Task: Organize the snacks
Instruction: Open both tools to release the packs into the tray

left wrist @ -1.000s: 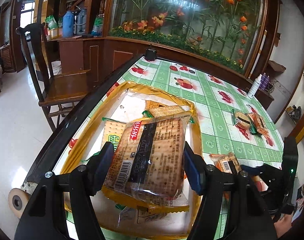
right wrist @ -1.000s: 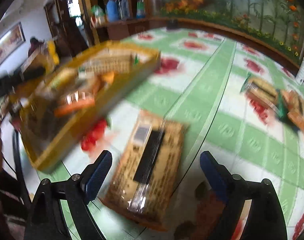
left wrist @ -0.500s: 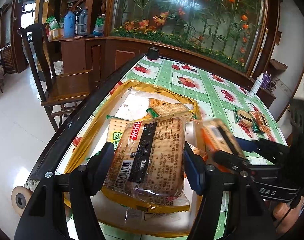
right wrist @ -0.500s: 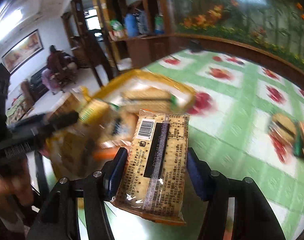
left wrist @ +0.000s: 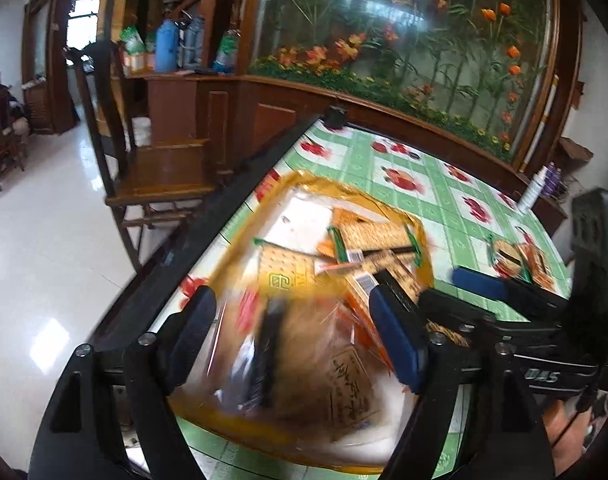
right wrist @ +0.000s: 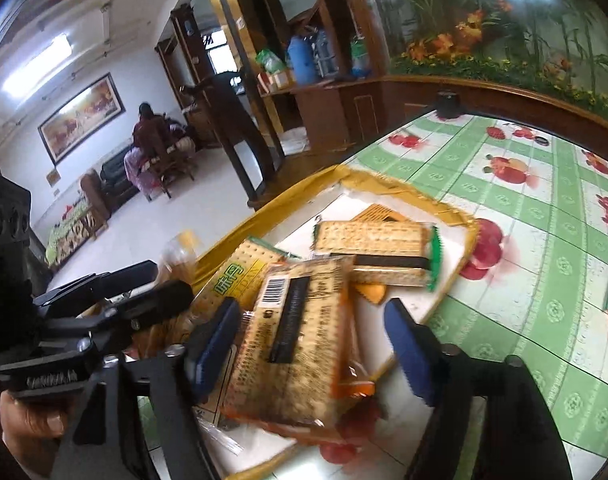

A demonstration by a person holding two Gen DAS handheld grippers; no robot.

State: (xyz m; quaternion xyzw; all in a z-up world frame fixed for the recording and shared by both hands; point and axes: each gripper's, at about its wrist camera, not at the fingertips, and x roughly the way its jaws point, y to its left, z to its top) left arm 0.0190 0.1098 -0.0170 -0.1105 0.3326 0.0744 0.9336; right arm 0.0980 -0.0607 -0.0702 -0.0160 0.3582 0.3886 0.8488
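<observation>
— Yellow tray (right wrist: 456,216) at the table's left edge: where's the cracker pack (right wrist: 300,344)?
— Inside it, lying lengthways between the right gripper (right wrist: 312,344)'s fingers, let go. Both grippers' jaws have just been opening; left gripper (left wrist: 292,340) holds nothing.

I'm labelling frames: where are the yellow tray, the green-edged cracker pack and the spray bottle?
yellow tray (right wrist: 300,194): right wrist view, far rim.
green-edged cracker pack (right wrist: 372,236): right wrist view, top face.
spray bottle (left wrist: 534,192): left wrist view, white body.
</observation>
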